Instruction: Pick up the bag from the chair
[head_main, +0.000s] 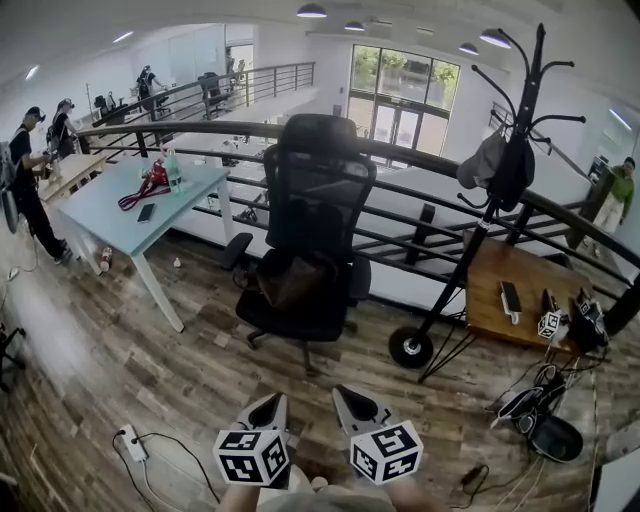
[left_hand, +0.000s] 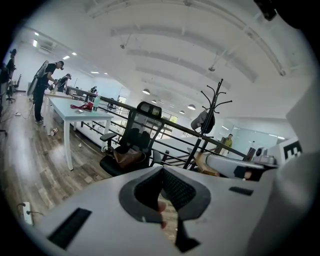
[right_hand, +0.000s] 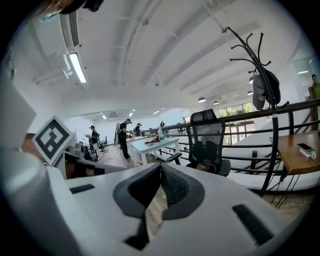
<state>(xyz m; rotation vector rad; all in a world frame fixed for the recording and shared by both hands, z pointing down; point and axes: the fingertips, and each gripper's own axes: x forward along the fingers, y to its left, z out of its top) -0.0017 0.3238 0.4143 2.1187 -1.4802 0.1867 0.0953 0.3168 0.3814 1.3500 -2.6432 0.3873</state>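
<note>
A brown bag (head_main: 293, 279) lies on the seat of a black office chair (head_main: 312, 190) in the middle of the head view. The same bag (left_hand: 128, 157) shows in the left gripper view, and a sliver of it (right_hand: 204, 169) in the right gripper view. Both grippers are held low at the bottom of the head view, well short of the chair. My left gripper (head_main: 269, 404) is shut and holds nothing. My right gripper (head_main: 346, 397) is shut and empty too. Their jaws meet at the tips.
A light blue table (head_main: 120, 215) stands left of the chair. A black coat stand (head_main: 497, 190) with a hanging bag rises on the right, beside a wooden table (head_main: 520, 290). A black railing (head_main: 420, 165) runs behind the chair. A power strip (head_main: 132, 442) and cables lie on the wood floor.
</note>
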